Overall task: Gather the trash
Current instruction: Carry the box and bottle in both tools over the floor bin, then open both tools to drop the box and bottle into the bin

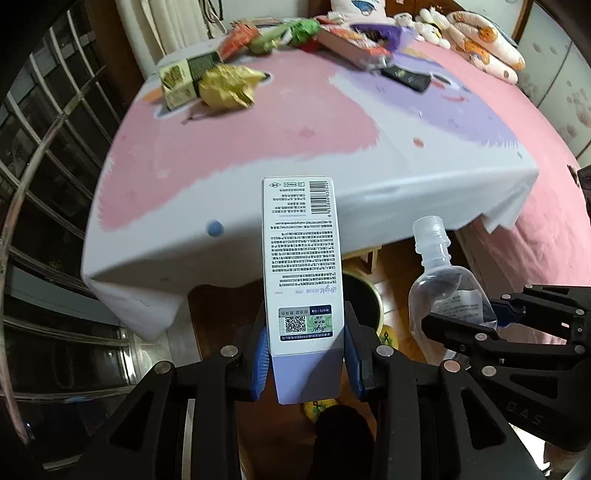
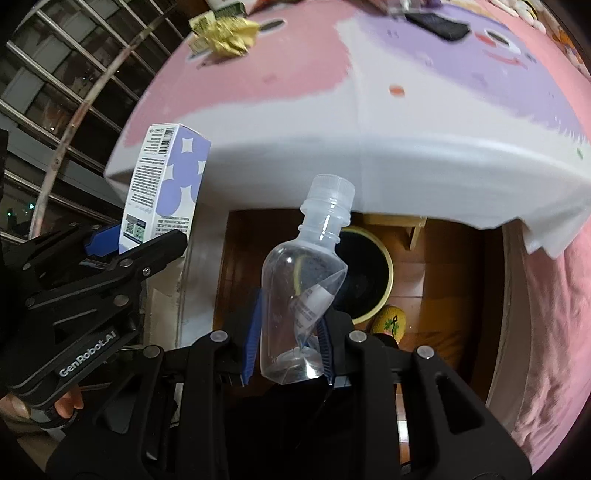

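Clamped on a tall white carton [image 1: 302,280], the left gripper [image 1: 306,360] holds it upright near the table [image 1: 388,170] edge. Right of it, the right gripper [image 2: 288,347] pinches a crushed clear bottle [image 2: 303,280] above a yellow-rimmed bin [image 2: 373,273] on the floor.

**Pretty clearly someone's bedroom at home**

It's a lived-in bedroom, not a lab or shop. There's a bed [image 1: 546,206] with a pink sheet running down the right side, and a heap of stuffed toys [image 1: 428,22] and a printed pillow [image 1: 487,44] at its far end. Next to it sits a surface under a pink, white and purple cartoon cloth [image 1: 258,140], littered with snack wrappers [image 1: 229,86] and small boxes [image 1: 181,83]. Wooden floor [image 2: 436,269] below, with a round yellow-rimmed bin [image 2: 373,273] on it. A window with metal bars [image 1: 48,155] is dark outside.
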Available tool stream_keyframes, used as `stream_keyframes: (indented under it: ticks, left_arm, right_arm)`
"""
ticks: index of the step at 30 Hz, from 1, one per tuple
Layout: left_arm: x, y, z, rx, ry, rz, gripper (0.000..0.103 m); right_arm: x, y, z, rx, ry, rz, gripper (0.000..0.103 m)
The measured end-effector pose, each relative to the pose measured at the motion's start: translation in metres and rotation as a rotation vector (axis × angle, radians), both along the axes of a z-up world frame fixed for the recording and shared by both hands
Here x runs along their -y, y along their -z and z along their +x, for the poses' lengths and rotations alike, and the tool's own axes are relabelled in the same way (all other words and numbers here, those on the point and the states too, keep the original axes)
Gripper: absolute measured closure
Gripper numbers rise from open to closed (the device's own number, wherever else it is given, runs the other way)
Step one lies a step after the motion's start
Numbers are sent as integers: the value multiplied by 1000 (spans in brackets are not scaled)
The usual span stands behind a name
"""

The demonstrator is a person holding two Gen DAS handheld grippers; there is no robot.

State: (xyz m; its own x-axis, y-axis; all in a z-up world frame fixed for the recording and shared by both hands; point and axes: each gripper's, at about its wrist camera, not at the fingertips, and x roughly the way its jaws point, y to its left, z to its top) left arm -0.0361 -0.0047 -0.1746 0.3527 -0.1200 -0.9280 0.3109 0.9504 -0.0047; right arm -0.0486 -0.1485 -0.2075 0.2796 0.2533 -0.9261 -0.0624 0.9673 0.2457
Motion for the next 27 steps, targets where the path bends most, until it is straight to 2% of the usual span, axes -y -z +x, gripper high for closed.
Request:
stream_keyframes:
  ticks: [3,11,18,27]
  left_arm:
    - [5,21,0,-19,7,-5,69]
    - [19,102,9,-117,5,-17,69]
    - [34,167,29,-154,-10,-4,69]
    - [51,228,49,-208,-11,12,66]
  right_arm:
    - [5,24,0,-17,9,0,78]
    - [19,97,9,-72,24,-20,78]
    - [37,163,33,-133,56,-19,78]
    - [44,218,62,-163,58,-10,76]
